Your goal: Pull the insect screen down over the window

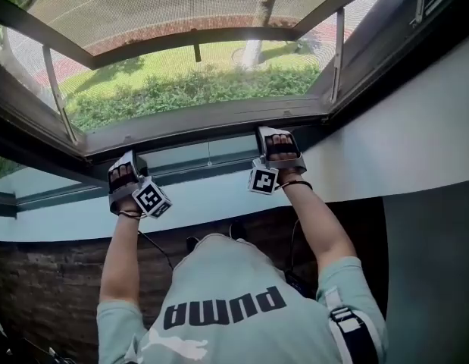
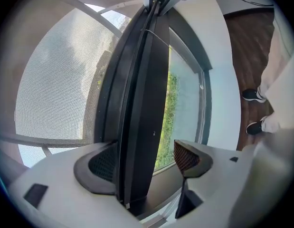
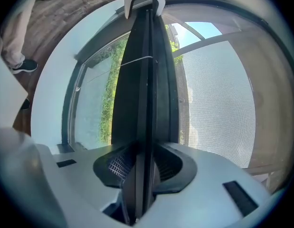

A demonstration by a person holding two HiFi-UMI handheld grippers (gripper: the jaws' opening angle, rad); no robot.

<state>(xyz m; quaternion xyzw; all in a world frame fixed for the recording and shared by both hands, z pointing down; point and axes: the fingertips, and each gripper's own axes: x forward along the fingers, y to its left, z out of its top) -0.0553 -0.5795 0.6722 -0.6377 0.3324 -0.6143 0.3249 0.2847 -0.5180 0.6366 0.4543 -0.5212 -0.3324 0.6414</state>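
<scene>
Tip: right claw (image 3: 139,167) is clamped on the screen bar (image 3: 142,103) but left claw (image 2: 144,159) gapes loose around it, so we'd close it first, then pull down evenly

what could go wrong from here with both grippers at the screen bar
Only the right gripper looks clamped on the pull bar; the left gripper has one pad clear of it. If the bar is sprung, that end might ride up and skew the mesh. The single grip could also slip off the narrow bar.
</scene>
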